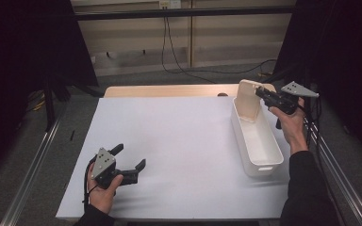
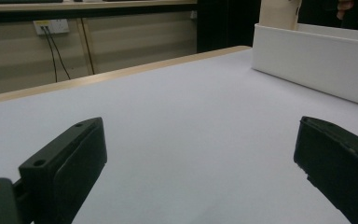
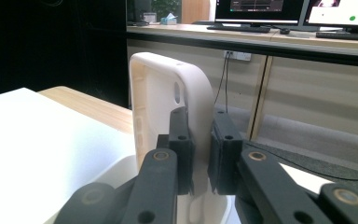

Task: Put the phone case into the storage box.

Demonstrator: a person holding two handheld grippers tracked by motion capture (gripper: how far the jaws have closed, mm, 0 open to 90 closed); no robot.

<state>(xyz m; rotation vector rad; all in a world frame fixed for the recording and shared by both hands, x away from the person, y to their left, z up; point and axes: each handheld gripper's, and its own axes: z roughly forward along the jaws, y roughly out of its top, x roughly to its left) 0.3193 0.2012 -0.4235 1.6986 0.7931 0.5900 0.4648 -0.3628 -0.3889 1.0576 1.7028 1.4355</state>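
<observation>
Beyond the right tongs [image 3: 199, 156], monitors; the lid [image 3: 168, 98] clamped upright.

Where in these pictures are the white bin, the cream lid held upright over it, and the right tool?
white bin [image 1: 272, 155], high view, on its right rim.
cream lid [image 3: 158, 88], right gripper view, on its inner face.
right tool [image 3: 200, 158], right gripper view, midway between its fingertips.

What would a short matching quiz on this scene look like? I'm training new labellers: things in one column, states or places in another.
Things:
1. left tongs
2. right tongs
3. lid
4. bin

States:
a. held upright at the bin's far end
b. open, low over the white table
c. long, white, at the table's right side
d. shut on the lid

Pairs: 1-b, 2-d, 3-a, 4-c
</observation>
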